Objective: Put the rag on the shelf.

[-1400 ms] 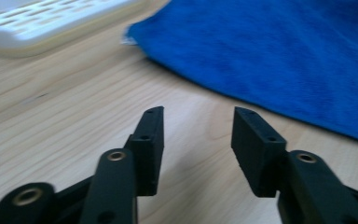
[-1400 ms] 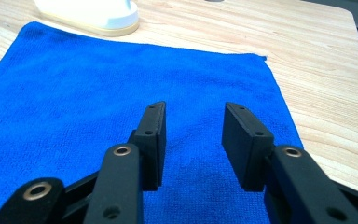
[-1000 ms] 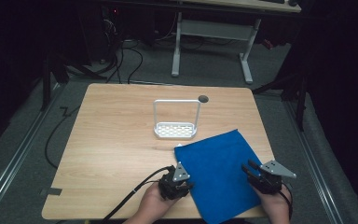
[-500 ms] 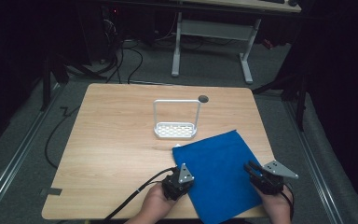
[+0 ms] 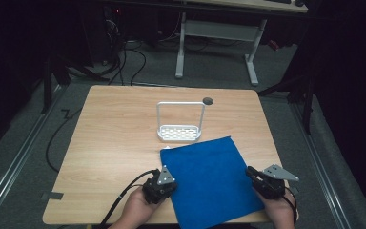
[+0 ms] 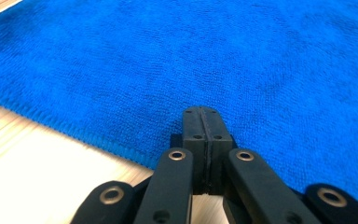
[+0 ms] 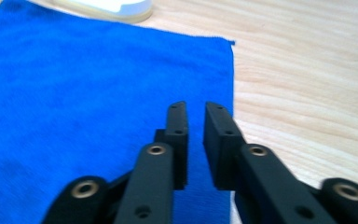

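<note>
A blue cloth (image 5: 212,181) lies flat on the wooden table (image 5: 114,143), its near corner hanging over the front edge. My left gripper (image 5: 173,186) sits at the cloth's left edge, its jaws pressed together on the hem. Up close, the left gripper (image 6: 203,112) shows its pads meeting over the blue cloth (image 6: 214,56). My right gripper (image 5: 250,171) rests at the cloth's right edge. Its jaws have just been closing; the right gripper (image 7: 195,108) keeps a narrow gap, with the cloth (image 7: 74,93) beneath and nothing pinched.
A white wire rack (image 5: 180,129) with a tall handle stands just beyond the cloth's far corner, and its base (image 7: 112,7) edges the right gripper view. A small dark hole (image 5: 208,100) marks the table's far side. Desk legs and cables lie on the floor behind.
My left gripper has slid left and the blue cloth has shifted left with it. The right hand stayed put while its jaws narrowed.
</note>
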